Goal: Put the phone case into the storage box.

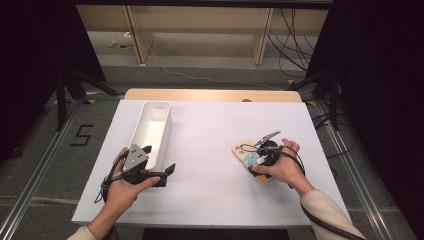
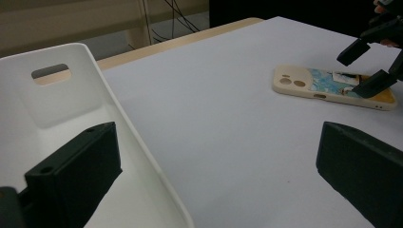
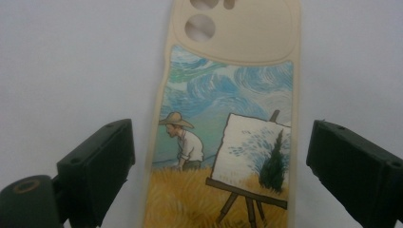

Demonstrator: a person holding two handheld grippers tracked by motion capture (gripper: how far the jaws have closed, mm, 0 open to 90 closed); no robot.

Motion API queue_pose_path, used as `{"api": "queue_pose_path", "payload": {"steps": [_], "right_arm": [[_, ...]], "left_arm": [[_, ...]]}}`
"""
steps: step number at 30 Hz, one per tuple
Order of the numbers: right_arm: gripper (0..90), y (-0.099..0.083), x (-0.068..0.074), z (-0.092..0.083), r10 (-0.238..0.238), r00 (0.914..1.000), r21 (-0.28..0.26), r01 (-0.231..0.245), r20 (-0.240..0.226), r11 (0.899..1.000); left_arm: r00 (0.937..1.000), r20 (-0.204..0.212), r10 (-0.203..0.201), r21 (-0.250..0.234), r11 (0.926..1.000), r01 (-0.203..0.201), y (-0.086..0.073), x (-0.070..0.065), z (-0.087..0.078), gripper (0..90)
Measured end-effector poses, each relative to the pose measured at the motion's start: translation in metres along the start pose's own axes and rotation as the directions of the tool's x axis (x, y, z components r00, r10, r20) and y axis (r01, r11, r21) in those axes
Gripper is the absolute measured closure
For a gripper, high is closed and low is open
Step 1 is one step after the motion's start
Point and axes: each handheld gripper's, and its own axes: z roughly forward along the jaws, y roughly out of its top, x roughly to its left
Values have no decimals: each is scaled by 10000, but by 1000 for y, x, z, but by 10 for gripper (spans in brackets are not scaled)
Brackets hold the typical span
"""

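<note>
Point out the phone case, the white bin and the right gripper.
phone case (image 3: 228, 118), right gripper view, on the painted sky of its back.
white bin (image 1: 161, 106), high view, on its far rim.
right gripper (image 2: 366, 66), left gripper view, midway between its open jaws above the case.

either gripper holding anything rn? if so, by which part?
Nothing is held. The right gripper stands open, its jaws on either side of the phone case with gaps, the case flat on the table. The left gripper is open beside the white bin.
</note>
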Motion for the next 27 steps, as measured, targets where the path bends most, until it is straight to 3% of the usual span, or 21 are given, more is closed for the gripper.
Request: {"api": "queue_pose_path", "payload": {"steps": [8, 27], "right_arm": [[51, 2, -2, 6, -159, 9999, 223, 159, -10, 9996], [62, 9, -5, 17, -527, 9984, 1370, 549, -191, 9891]], "left_arm": [[10000, 6, -8, 4, 10000, 8, 0, 0, 0, 3], [10000, 37, 61, 9, 10000, -61, 0, -1, 0, 2]]}}
